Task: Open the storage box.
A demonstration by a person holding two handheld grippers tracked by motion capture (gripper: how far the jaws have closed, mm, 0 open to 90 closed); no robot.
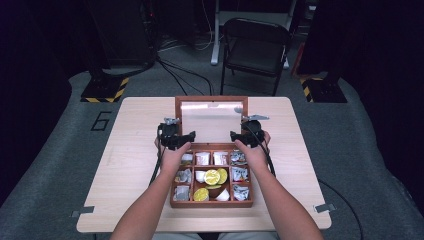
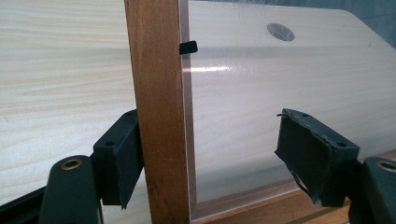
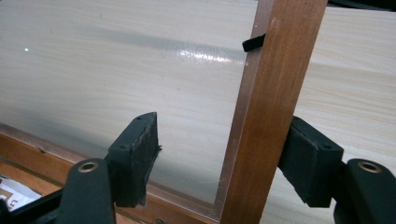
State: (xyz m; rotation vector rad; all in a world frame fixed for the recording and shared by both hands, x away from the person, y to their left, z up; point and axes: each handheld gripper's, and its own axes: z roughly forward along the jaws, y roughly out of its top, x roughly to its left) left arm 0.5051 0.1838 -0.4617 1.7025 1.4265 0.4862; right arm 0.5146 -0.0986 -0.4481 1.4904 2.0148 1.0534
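Observation:
A wooden compartment box [image 1: 211, 204] stands on the table with its lid [image 1: 210, 100] raised upright. The lid is a brown frame around a clear pane [image 1: 207, 122]. My left gripper [image 1: 181, 138] straddles the lid's left frame rail [image 2: 159, 116]. One pad [image 2: 119, 158] lies against the rail's outer side and the other pad [image 2: 308, 149] stands well off in front of the pane [image 2: 261, 84], so the left gripper [image 2: 210, 140] is open. My right gripper [image 1: 242, 136] straddles the right rail [image 3: 266, 116] in the same way. Its jaws are wide too, so the right gripper [image 3: 222, 149] is open.
The box's compartments hold white cups [image 1: 202, 159], yellow-lidded cups [image 1: 212, 176] and foil packets [image 1: 240, 174]. The pale wooden table [image 1: 135, 150] has bare room left and right of the box. A black folding chair [image 1: 255, 47] stands beyond the far edge.

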